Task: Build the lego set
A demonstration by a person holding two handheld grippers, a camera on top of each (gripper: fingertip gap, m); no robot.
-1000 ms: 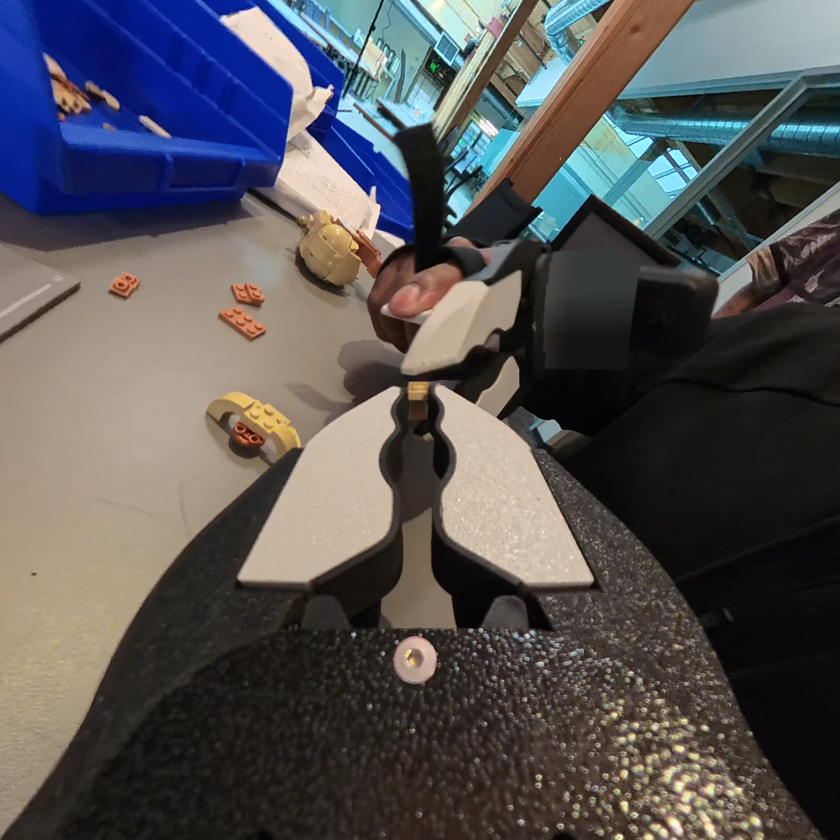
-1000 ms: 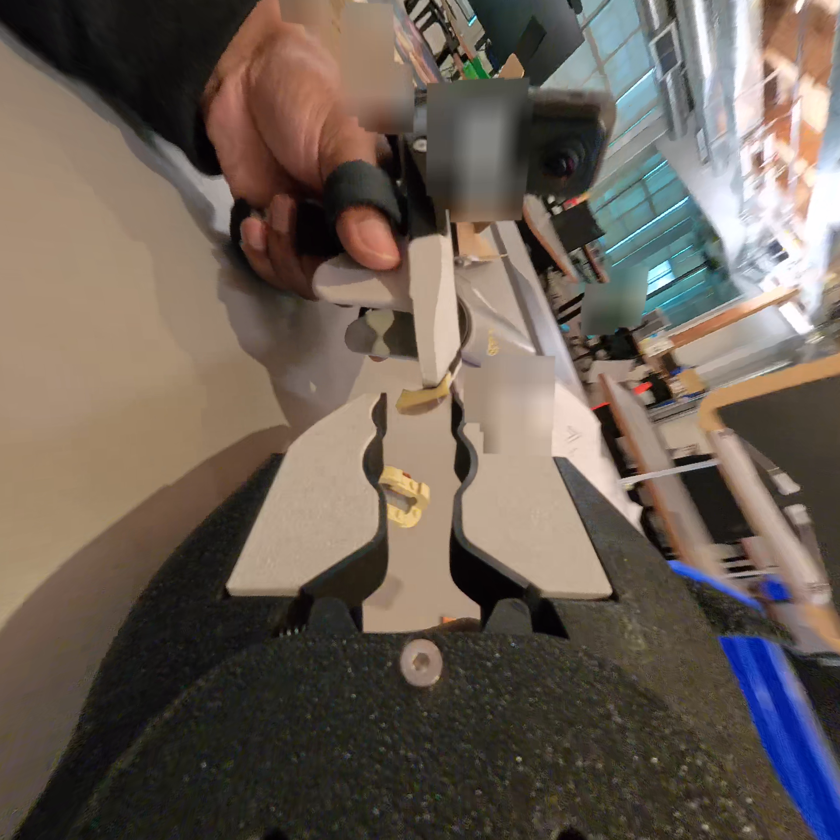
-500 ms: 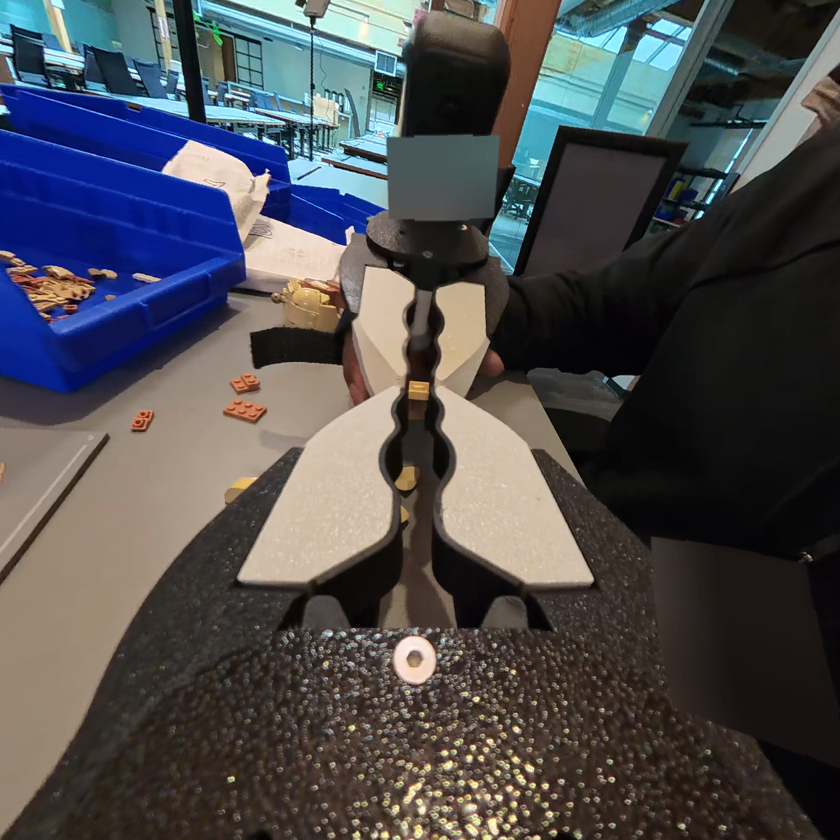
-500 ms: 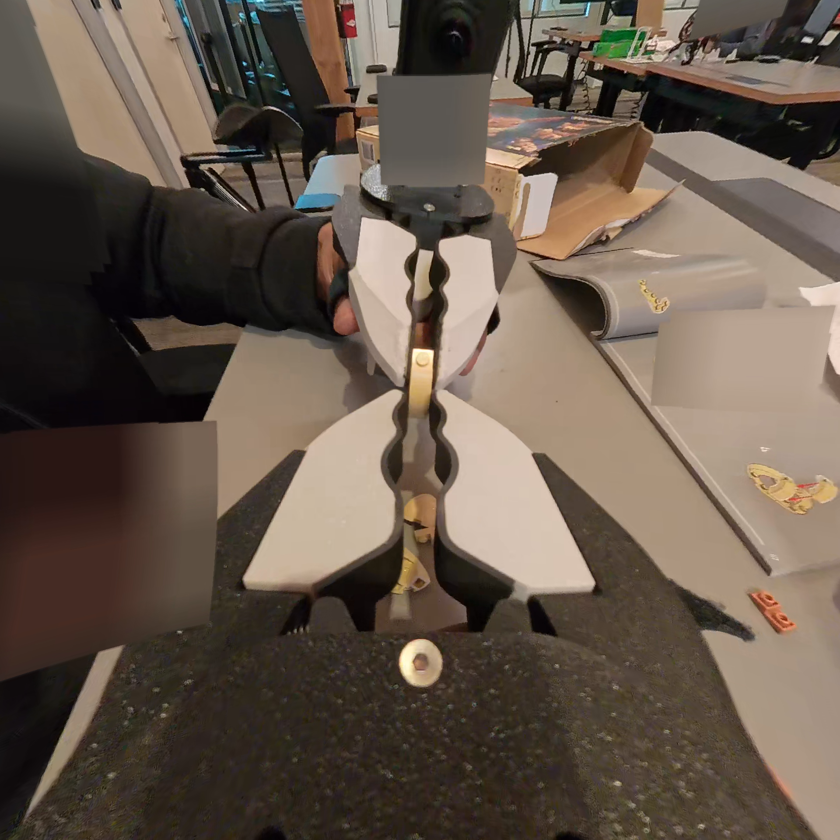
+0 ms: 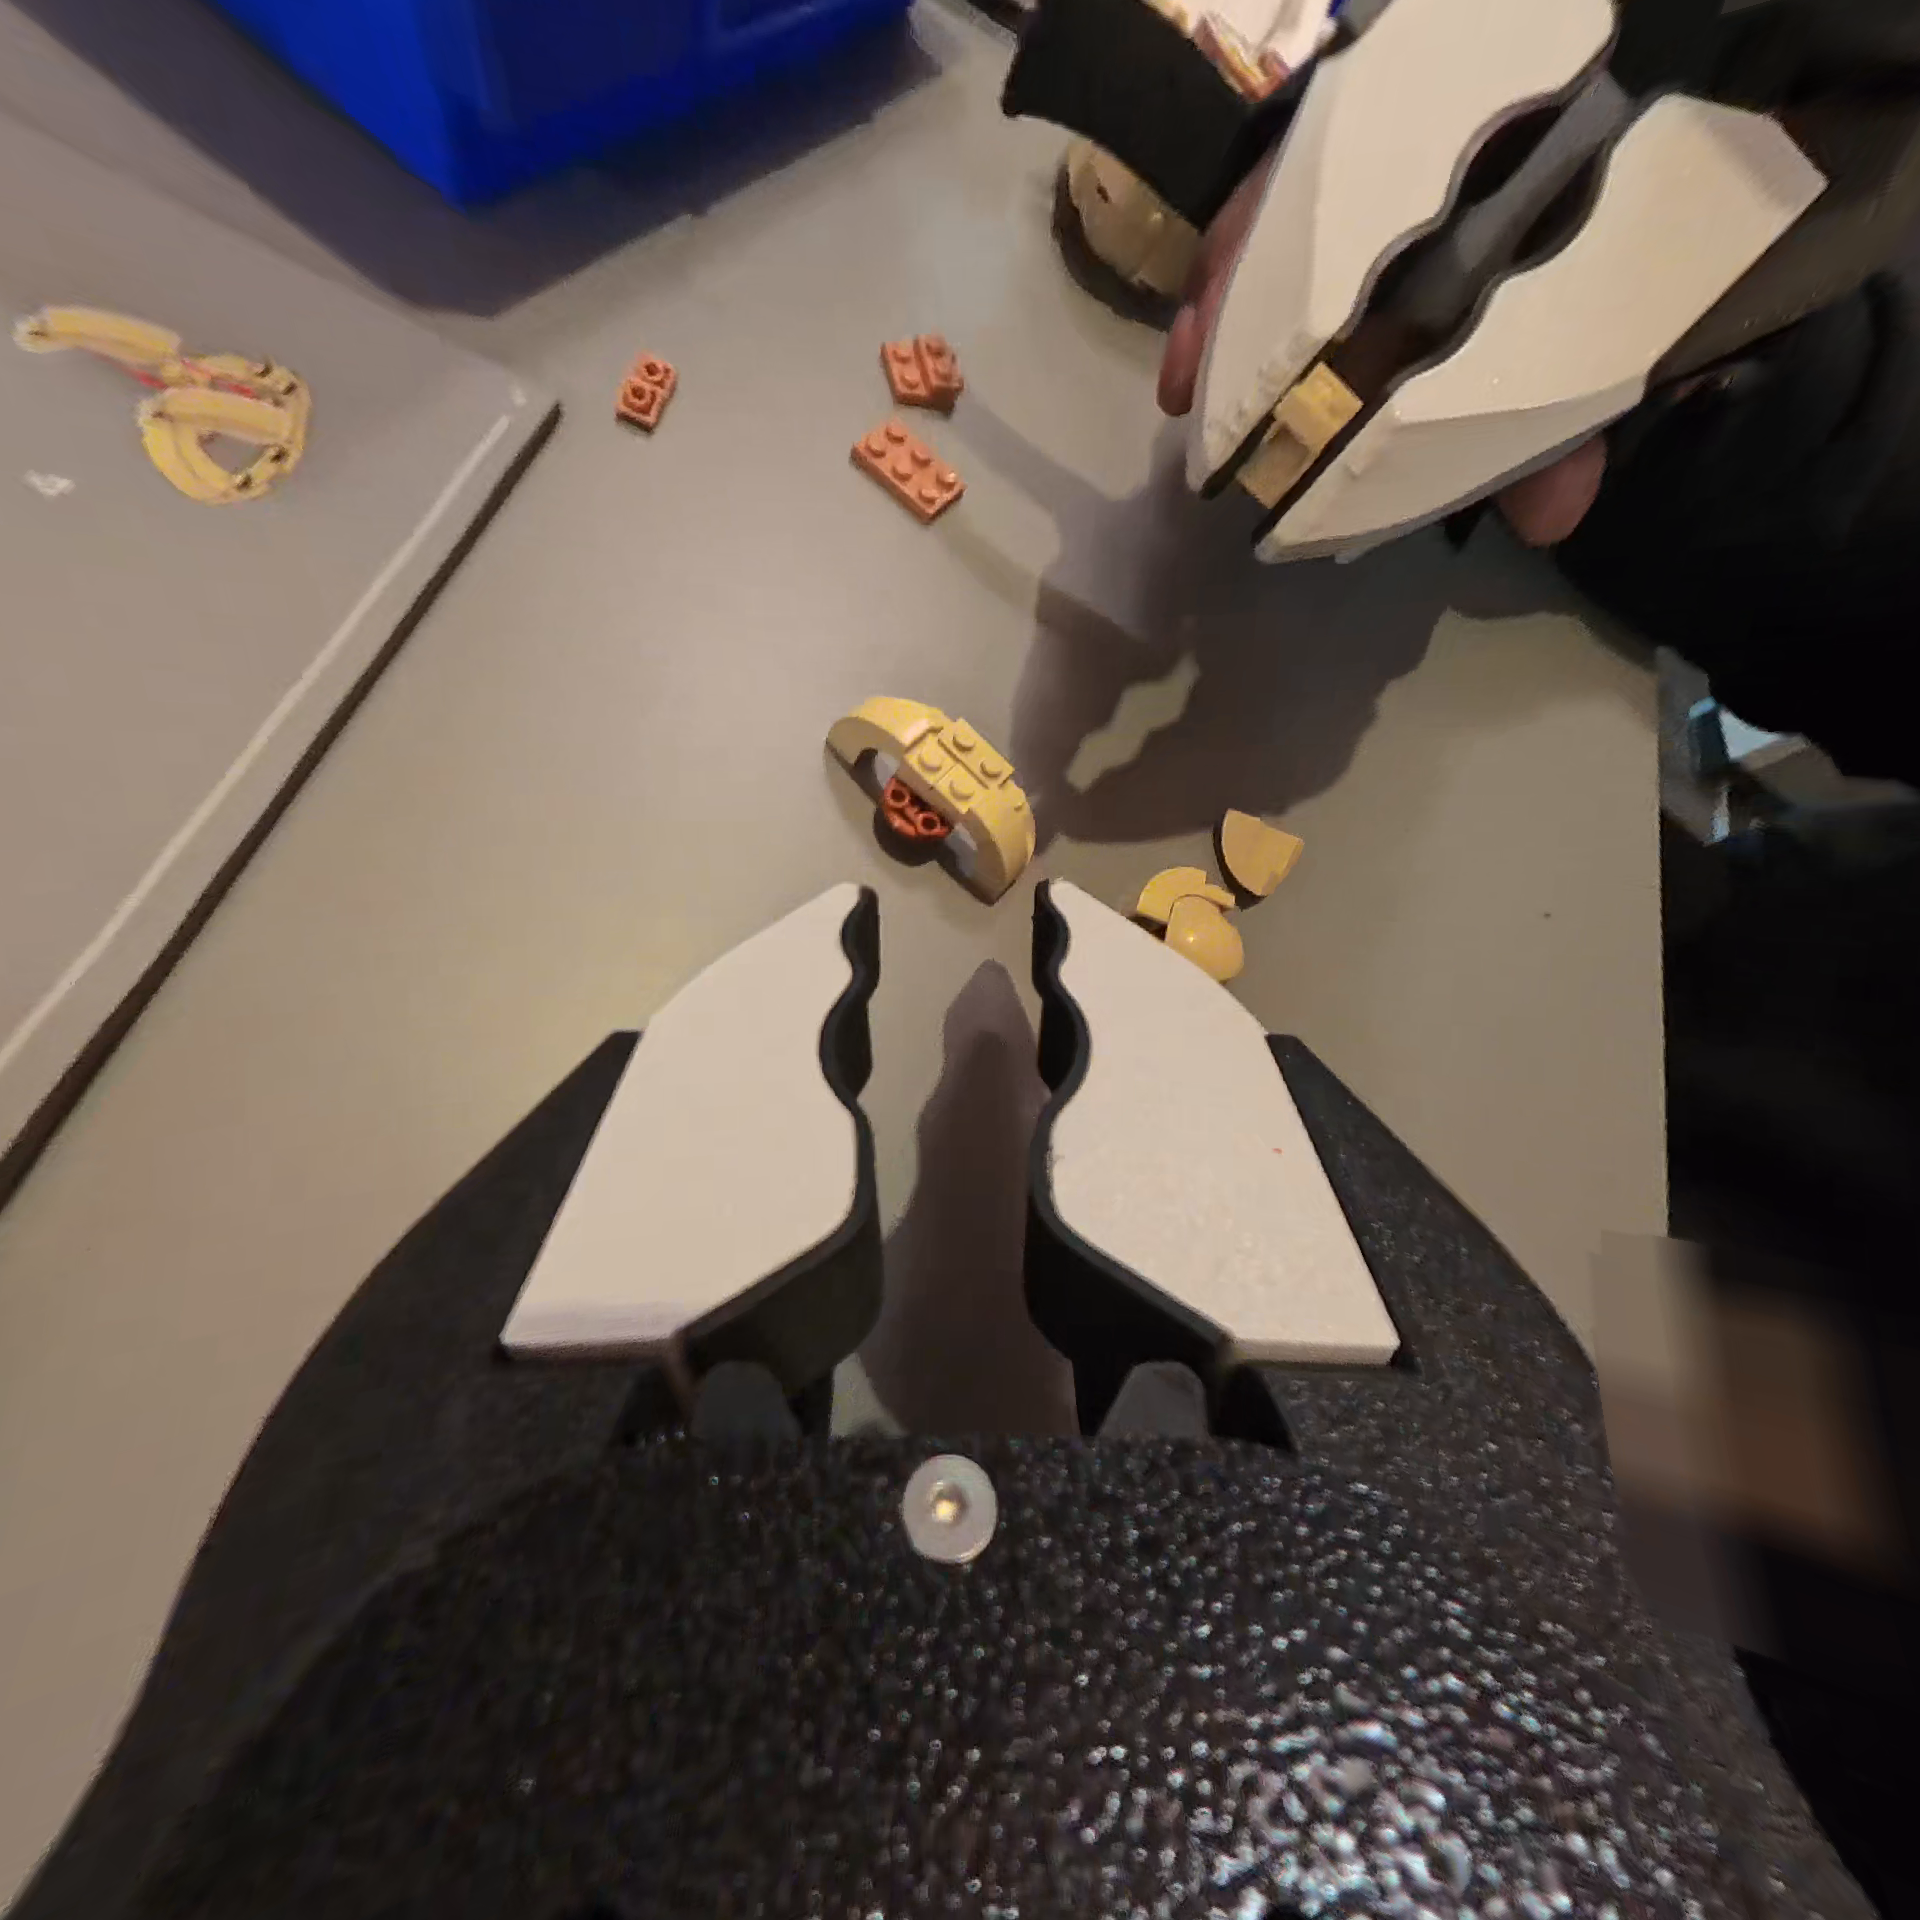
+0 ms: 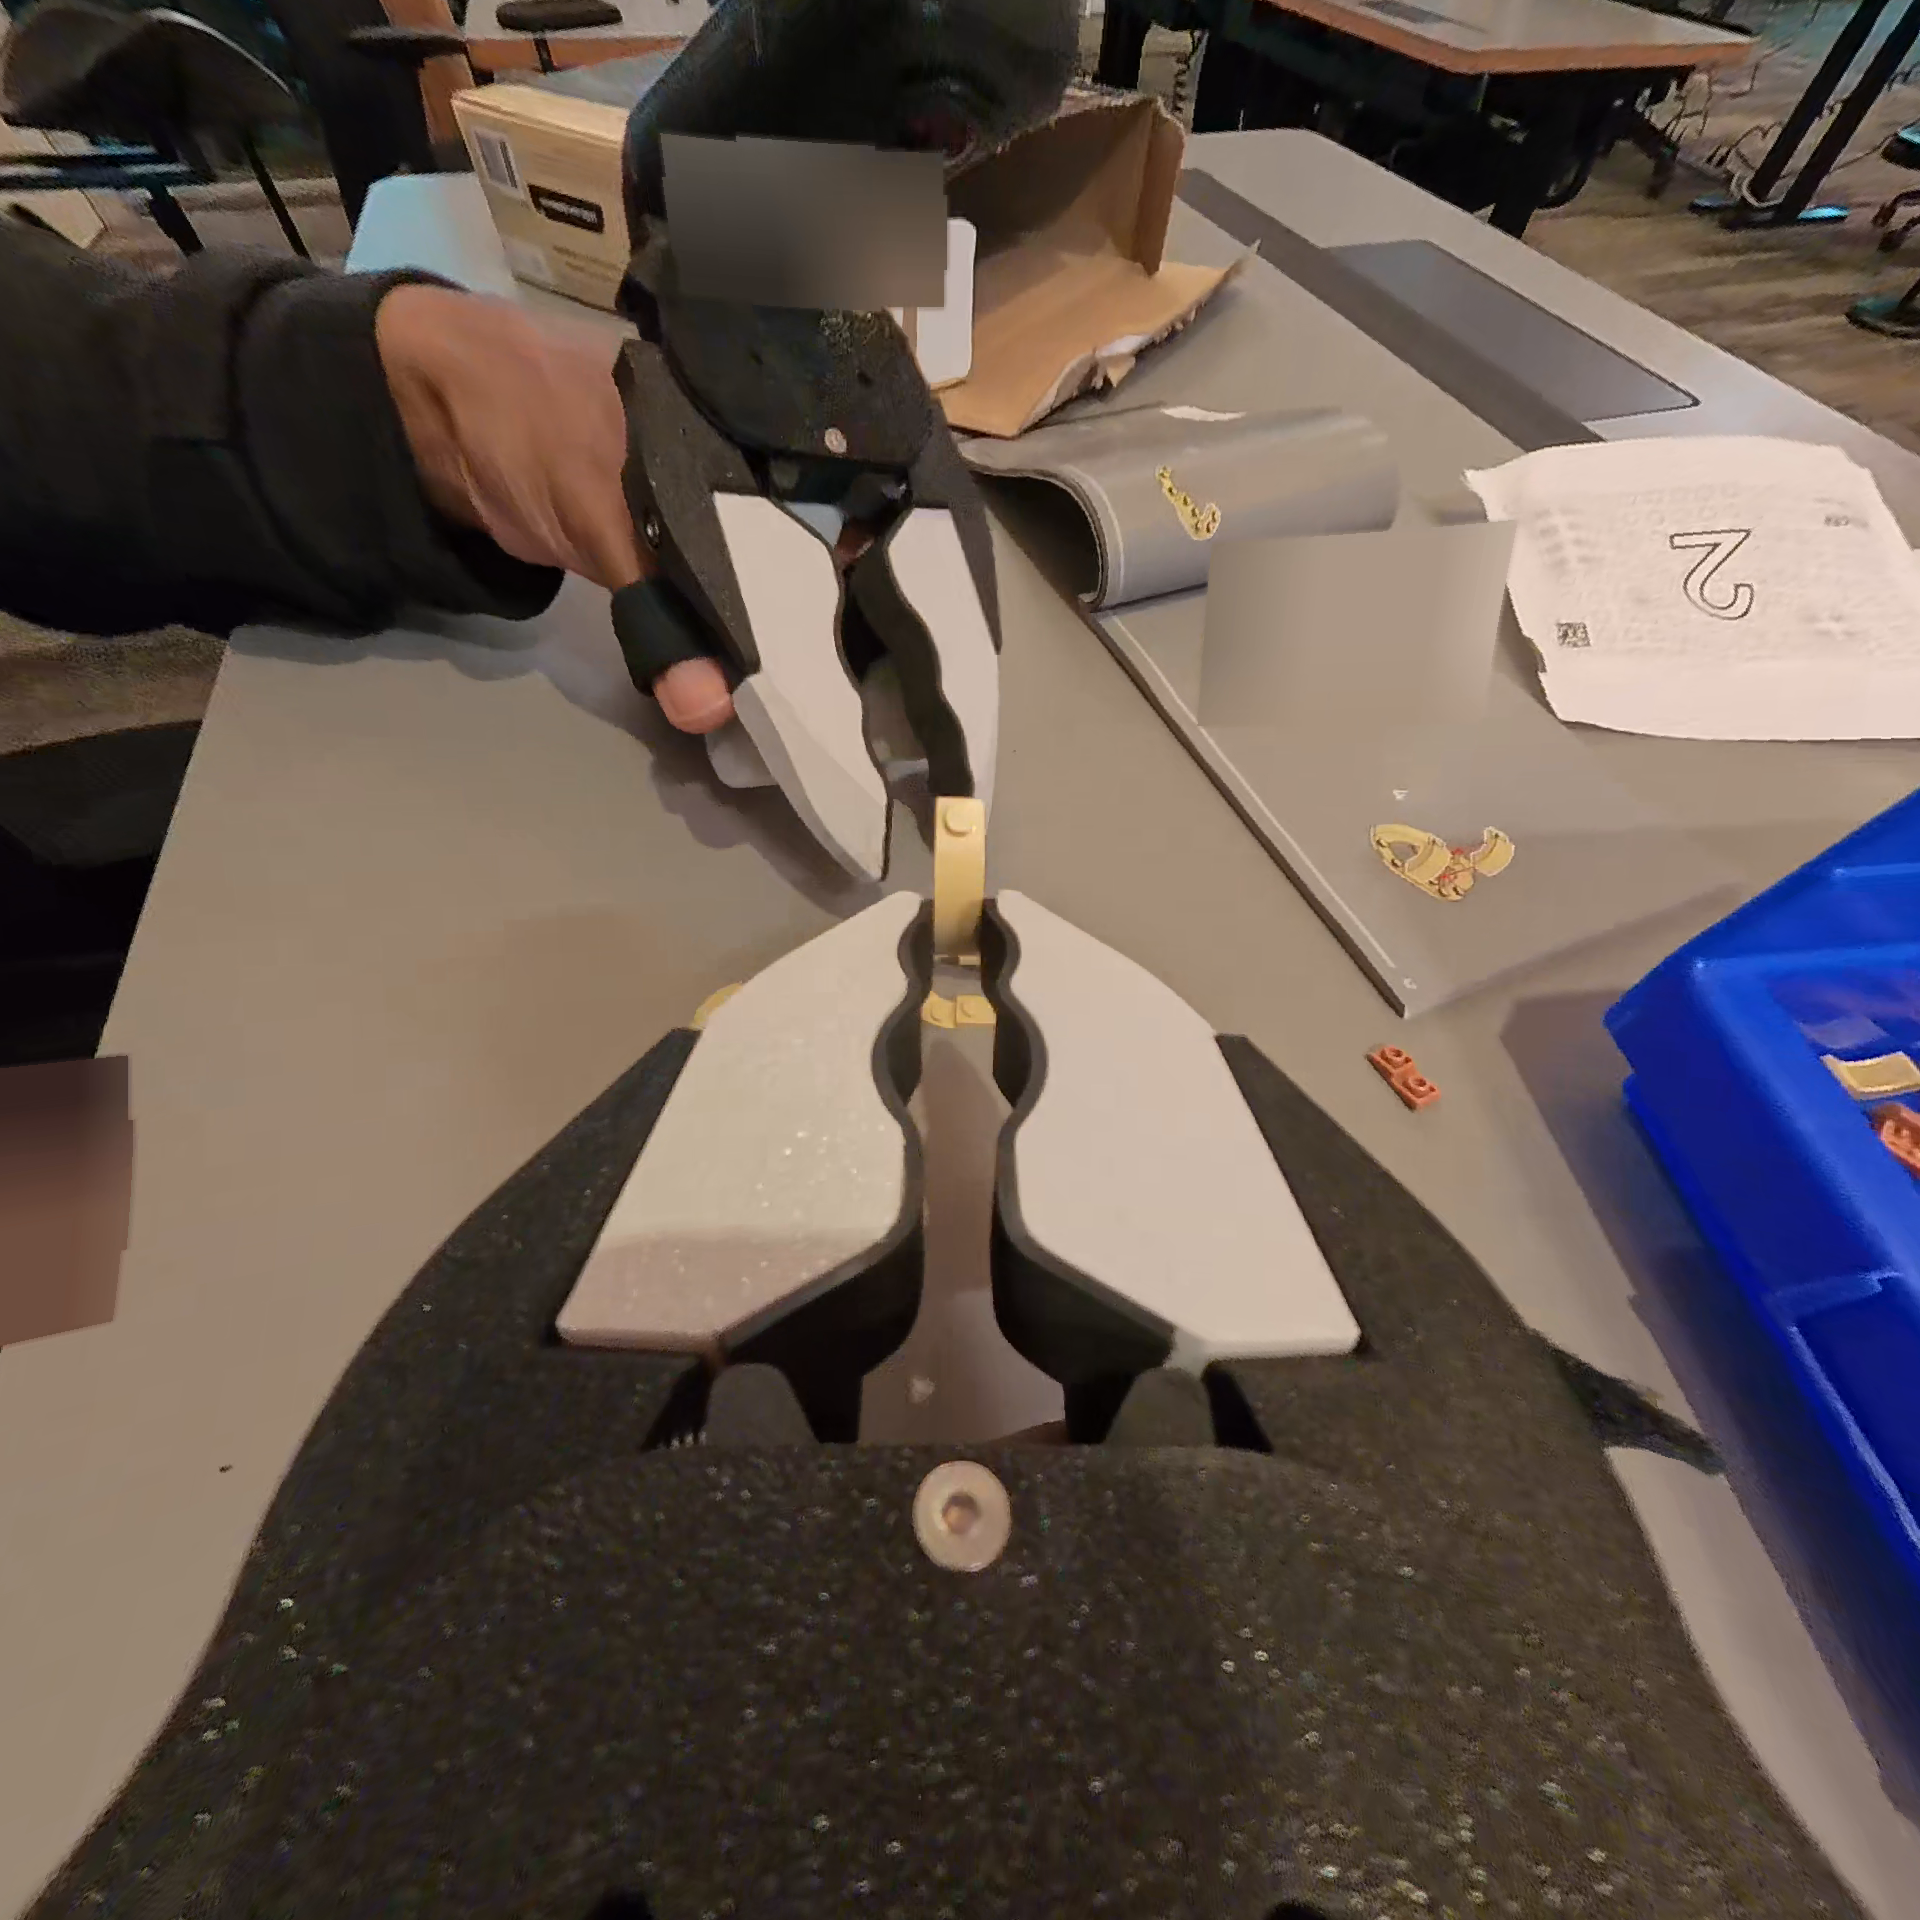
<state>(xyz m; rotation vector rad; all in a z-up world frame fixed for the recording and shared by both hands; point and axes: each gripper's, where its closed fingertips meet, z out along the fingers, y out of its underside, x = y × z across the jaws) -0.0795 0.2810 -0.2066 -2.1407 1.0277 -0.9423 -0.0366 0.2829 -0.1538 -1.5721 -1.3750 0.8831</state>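
Tongs of the left gripper (image 5: 954, 902) stand apart with nothing between them, tips hovering over the grey table (image 5: 436, 935). Just beyond those tips lies a tan arch assembly (image 5: 940, 790) with a small red-brown piece under its curve, and to its right sit a few loose tan rounded pieces (image 5: 1216, 883). Farther off, three red-brown plates (image 5: 906, 465) lie scattered, and a blue bin (image 5: 582, 94) stands at the far left. The right gripper (image 6: 956, 914) is clamped narrowly on a tan curved piece (image 6: 958, 873), which sticks up past its tips, held off the table. An open instruction booklet (image 6: 1299, 727) lies to the right in the right wrist view, with a torn cardboard box (image 6: 1070, 249) beyond.
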